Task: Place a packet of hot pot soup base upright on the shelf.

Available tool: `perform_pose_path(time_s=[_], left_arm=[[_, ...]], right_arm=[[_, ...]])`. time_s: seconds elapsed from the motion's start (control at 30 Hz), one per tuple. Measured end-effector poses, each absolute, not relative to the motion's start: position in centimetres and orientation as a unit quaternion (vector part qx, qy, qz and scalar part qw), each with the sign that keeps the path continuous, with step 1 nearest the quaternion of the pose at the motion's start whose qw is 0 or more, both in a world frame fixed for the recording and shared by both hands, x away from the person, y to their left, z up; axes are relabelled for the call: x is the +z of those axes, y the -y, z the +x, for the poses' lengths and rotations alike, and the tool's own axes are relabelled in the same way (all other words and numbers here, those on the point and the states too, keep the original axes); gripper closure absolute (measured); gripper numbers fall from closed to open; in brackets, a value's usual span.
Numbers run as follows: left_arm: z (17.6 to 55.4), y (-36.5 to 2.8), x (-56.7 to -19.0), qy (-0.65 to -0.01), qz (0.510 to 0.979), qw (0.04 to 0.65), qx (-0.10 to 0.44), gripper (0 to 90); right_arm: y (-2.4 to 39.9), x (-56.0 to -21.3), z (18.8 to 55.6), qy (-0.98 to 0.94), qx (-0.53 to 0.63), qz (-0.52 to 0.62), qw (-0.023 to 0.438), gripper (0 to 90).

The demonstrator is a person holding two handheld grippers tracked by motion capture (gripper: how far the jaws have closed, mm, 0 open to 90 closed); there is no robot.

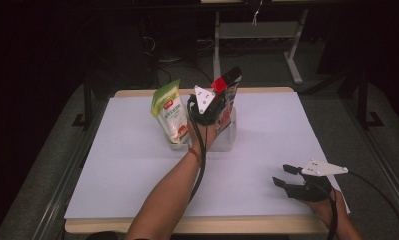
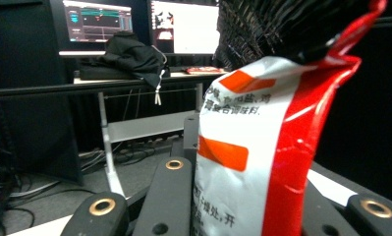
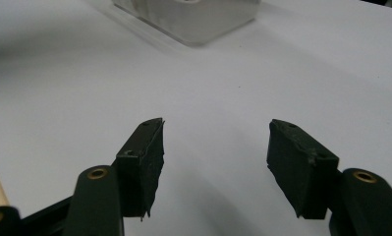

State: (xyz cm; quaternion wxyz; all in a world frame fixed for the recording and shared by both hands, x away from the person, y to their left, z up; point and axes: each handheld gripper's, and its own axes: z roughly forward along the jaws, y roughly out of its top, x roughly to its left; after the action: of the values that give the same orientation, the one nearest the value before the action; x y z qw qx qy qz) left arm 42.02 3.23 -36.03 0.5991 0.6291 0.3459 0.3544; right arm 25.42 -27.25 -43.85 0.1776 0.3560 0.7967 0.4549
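My left gripper [image 1: 218,100] is shut on a red, white and black snack pouch [image 1: 230,85], held tilted over a clear plastic bin [image 1: 228,141] at the table's middle back. In the left gripper view the pouch [image 2: 262,147] stands close up between the jaws, printed with orange bars and text. A green and white pouch [image 1: 169,112] stands upright at the bin's left end. My right gripper [image 1: 282,174] rests low near the front right of the white sheet, open with nothing between its jaws [image 3: 215,147]. The bin's corner [image 3: 193,24] lies far ahead of it.
The white sheet [image 1: 137,165] covers a wooden table with bare room left and front. Past the far edge are dark floor, cables and a desk frame [image 1: 257,30]. Monitors [image 2: 183,24] and a dark bundle [image 2: 129,54] sit on a desk beyond.
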Motion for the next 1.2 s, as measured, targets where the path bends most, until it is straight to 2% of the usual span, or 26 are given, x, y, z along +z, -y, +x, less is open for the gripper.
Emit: perform_pose_path(time_s=[0.2,0.33,0.4,0.53,0.77,0.97,1.1,1.17,1.2], left_arm=[[41.7,-3.2,-36.3,-0.321,0.665,0.581,0.344,68.4],[41.8,-3.9,-35.9,-0.312,0.689,0.573,0.317,62.6],[41.8,-4.2,-35.9,-0.308,0.703,0.565,0.302,56.9],[40.9,-5.2,-36.1,-0.277,0.727,0.558,0.289,51.7],[39.2,-7.1,-37.1,-0.258,0.748,0.549,0.27,44.8],[37.7,-9.1,-38.7,-0.234,0.77,0.539,0.248,45.6],[36.9,-10.2,-39.7,-0.218,0.784,0.531,0.235,49.9],[36.7,-10.6,-40.3,-0.209,0.793,0.525,0.228,57.6],[36.6,-10.6,-40.5,-0.21,0.795,0.521,0.227,58.5]], right_arm=[[27.2,-43.9,25.4,-0.798,0.453,0.356,0.176,38.0],[27.2,-43.9,25.4,-0.798,0.453,0.357,0.175,37.7],[27.2,-43.9,25.4,-0.798,0.454,0.357,0.174,37.3],[27.1,-44.0,25.5,-0.8,0.45,0.356,0.174,36.5],[27.0,-44.0,25.5,-0.801,0.45,0.355,0.174,36.1],[27.0,-44.0,25.4,-0.802,0.45,0.354,0.172,36.2],[26.9,-44.0,25.4,-0.803,0.448,0.354,0.17,36.1],[26.9,-44.0,25.5,-0.803,0.448,0.354,0.169,36.1],[26.9,-44.1,25.5,-0.804,0.447,0.354,0.168,36.1]])
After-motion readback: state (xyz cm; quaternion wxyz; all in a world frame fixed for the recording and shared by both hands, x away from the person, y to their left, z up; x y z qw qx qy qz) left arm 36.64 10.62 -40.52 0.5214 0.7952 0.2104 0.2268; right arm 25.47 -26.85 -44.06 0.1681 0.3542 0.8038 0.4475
